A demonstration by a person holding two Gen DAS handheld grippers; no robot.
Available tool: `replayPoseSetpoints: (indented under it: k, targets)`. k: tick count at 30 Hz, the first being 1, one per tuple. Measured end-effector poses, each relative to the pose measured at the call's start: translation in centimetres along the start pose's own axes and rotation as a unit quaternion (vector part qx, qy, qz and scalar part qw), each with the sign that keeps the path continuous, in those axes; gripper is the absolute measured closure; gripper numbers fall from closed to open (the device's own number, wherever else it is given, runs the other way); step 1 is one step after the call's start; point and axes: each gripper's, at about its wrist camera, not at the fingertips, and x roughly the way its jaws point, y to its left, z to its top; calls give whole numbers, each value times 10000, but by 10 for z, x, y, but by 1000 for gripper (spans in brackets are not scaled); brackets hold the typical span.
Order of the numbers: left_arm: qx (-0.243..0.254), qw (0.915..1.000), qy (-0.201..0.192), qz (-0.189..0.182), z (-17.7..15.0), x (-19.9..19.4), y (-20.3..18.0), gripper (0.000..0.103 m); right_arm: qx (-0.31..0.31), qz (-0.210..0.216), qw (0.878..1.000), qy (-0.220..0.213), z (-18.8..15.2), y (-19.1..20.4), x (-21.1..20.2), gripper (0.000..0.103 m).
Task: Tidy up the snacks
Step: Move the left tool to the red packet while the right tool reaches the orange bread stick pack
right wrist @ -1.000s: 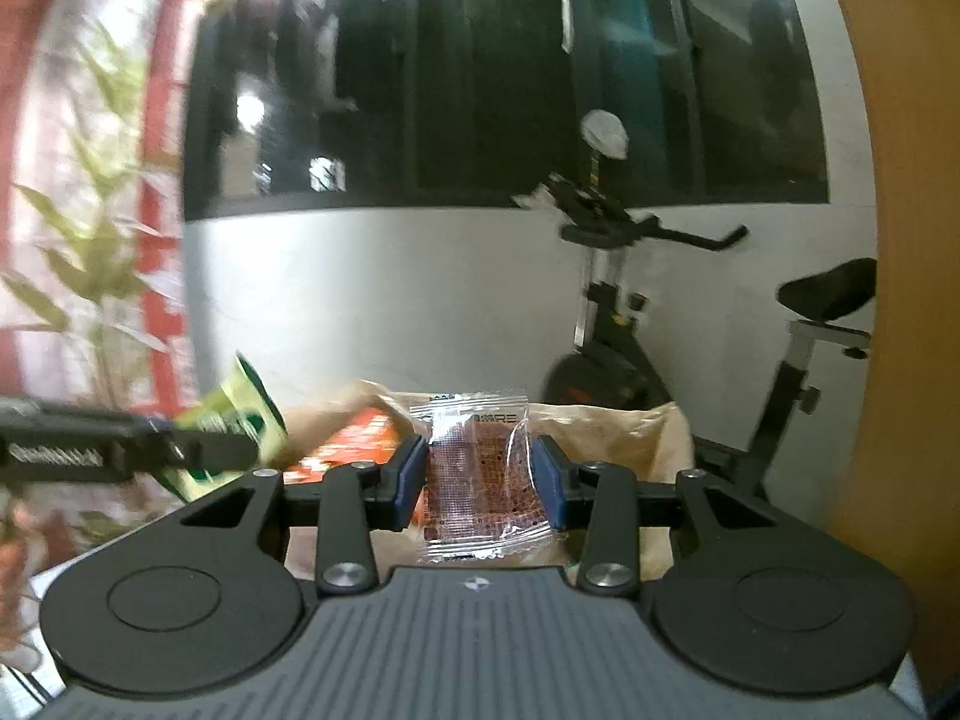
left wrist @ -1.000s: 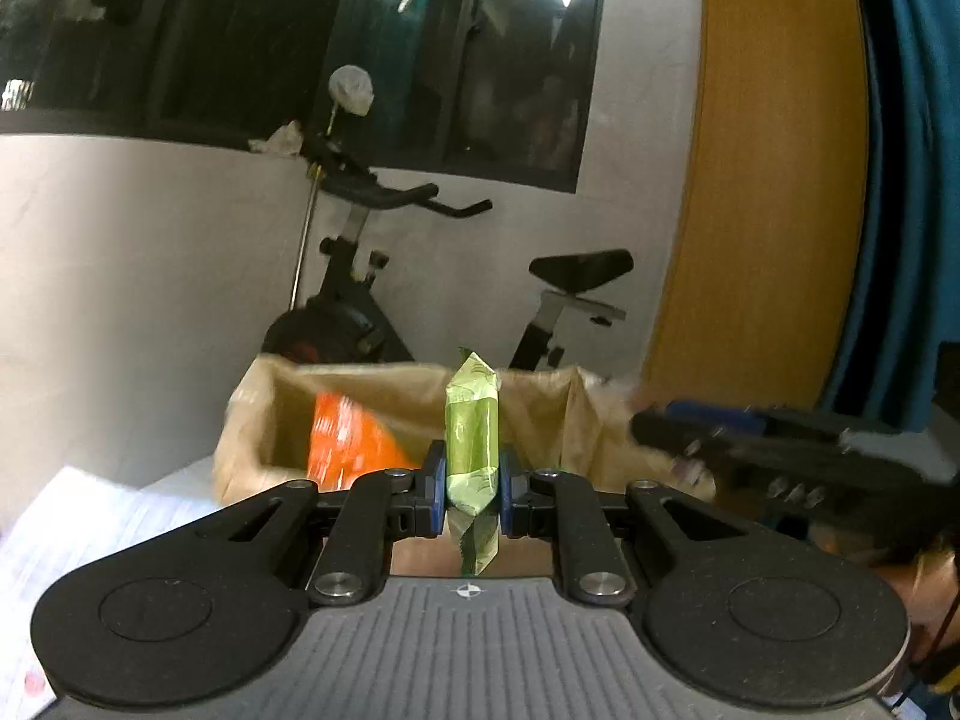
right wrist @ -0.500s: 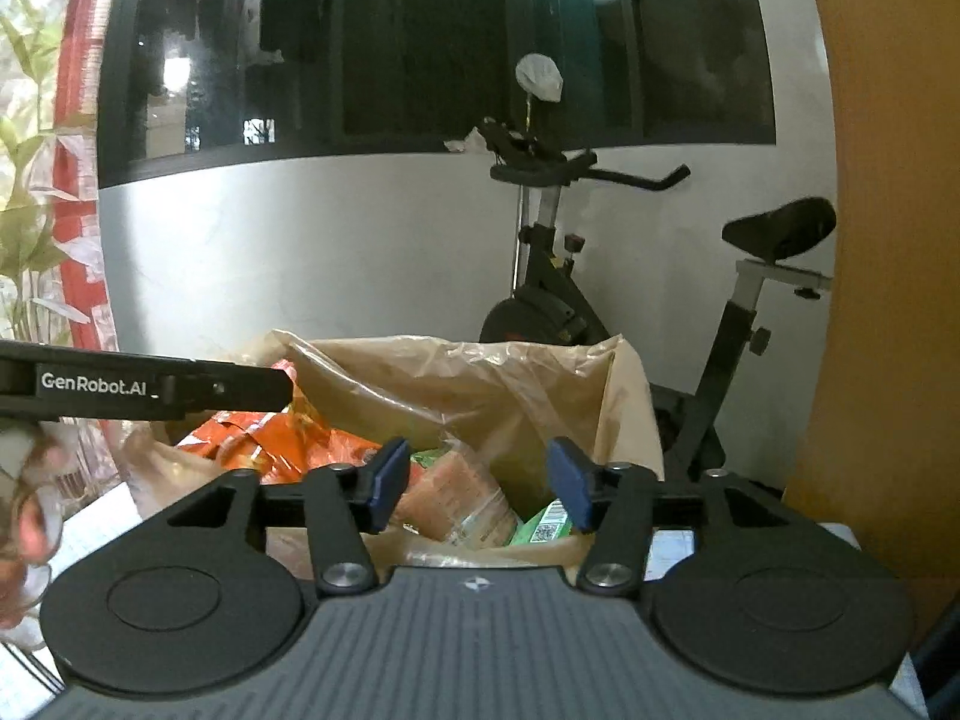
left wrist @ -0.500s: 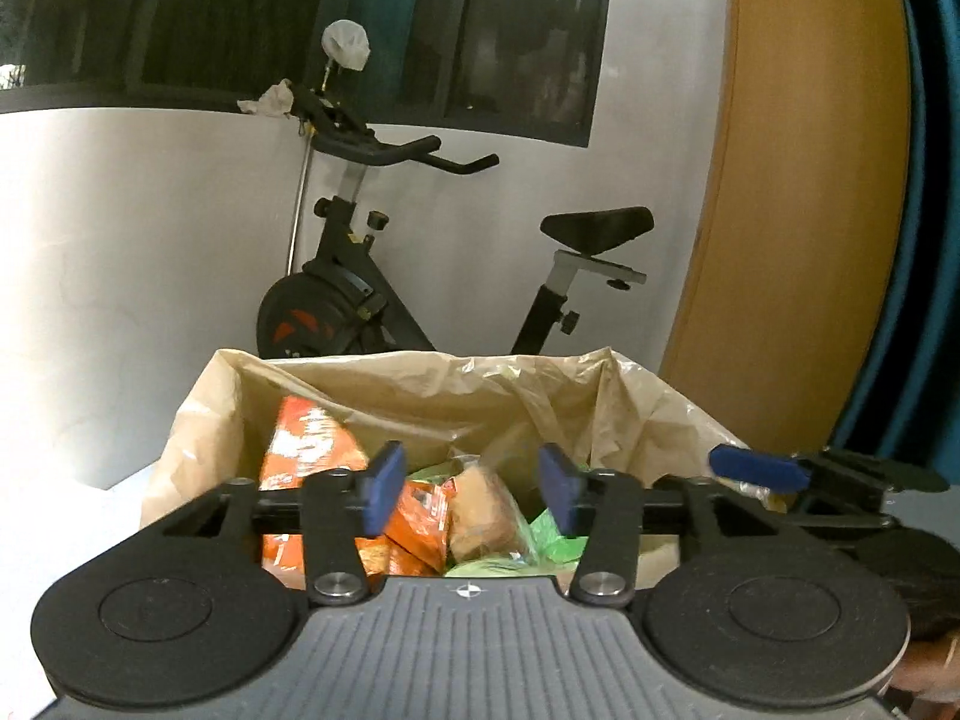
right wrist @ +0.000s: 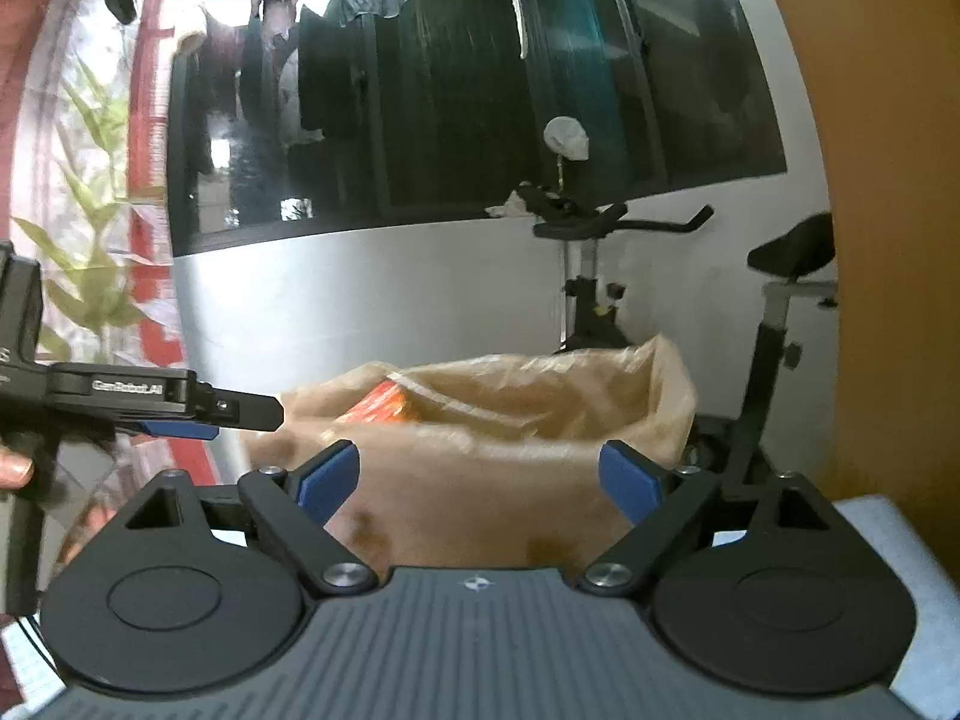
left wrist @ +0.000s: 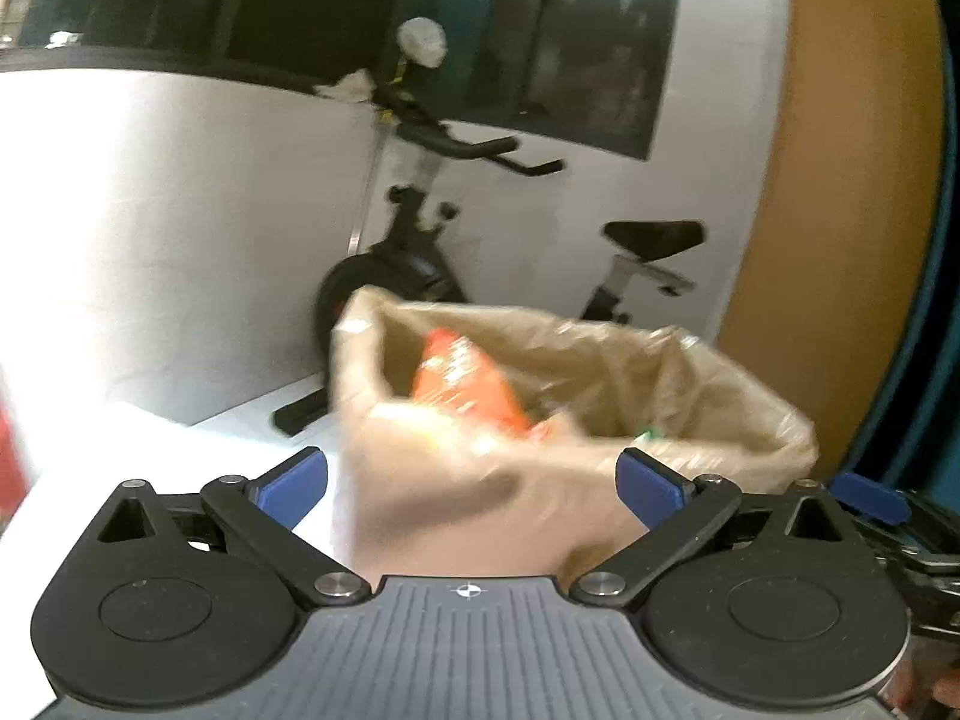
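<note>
A box lined with a tan plastic bag stands on the white table, also in the right wrist view. An orange snack packet leans inside it and shows in the right wrist view. My left gripper is open and empty in front of the box. My right gripper is open and empty, also in front of the box. The left gripper shows from the side in the right wrist view. The left view is blurred.
An exercise bike stands behind the box against a white wall, under dark windows. A wooden panel is to the right. A plant is at the far left. White table surface lies left of the box.
Both grippers let go of their packets, the green one and the clear one, over the box. They have since opened wide and drawn back from it.
</note>
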Motion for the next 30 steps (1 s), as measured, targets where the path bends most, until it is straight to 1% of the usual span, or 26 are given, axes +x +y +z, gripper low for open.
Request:
replayPoseSetpoints:
  k: [4,8,11,14,15,18,21,22,23,25,26,27,30]
  targets:
    - [-139,9995,179,204,-23,-6,18,0,77,64,9998,182,-23,6,-7,14]
    - [-270,9983,371,361,-44,-6,35,0,-113,106,9987,492,-49,15,-5,14]
    - [-139,9976,496,463,-55,-3,39,0,-277,100,9962,819,-68,21,5,17]
    - [116,9963,627,571,-68,-1,40,0,-390,96,9925,1154,-89,24,17,22]
    - [194,9956,681,613,-72,1,40,1,-454,122,9900,1327,-96,26,23,24]
    - [241,9950,785,577,-82,6,41,3,-601,178,9836,1693,-114,31,37,28]
    - [186,9931,1020,550,-97,10,43,6,-615,170,9778,1997,-125,33,50,35]
    - [176,9923,1099,550,-101,12,44,6,-633,147,9759,2085,-128,33,55,40]
    - [171,9917,1155,537,-105,12,45,6,-650,143,9744,2147,-130,33,57,42]
    - [188,9900,1319,471,-115,14,46,15,-735,148,9700,2313,-134,33,62,54]
    - [214,9891,1389,440,-119,15,45,16,-779,170,9687,2350,-136,32,63,56]
    - [264,9882,1457,403,-123,17,44,17,-808,179,9684,2353,-138,29,60,63]
    - [472,9862,1568,234,-137,20,40,18,-789,49,9701,2293,-141,26,56,64]
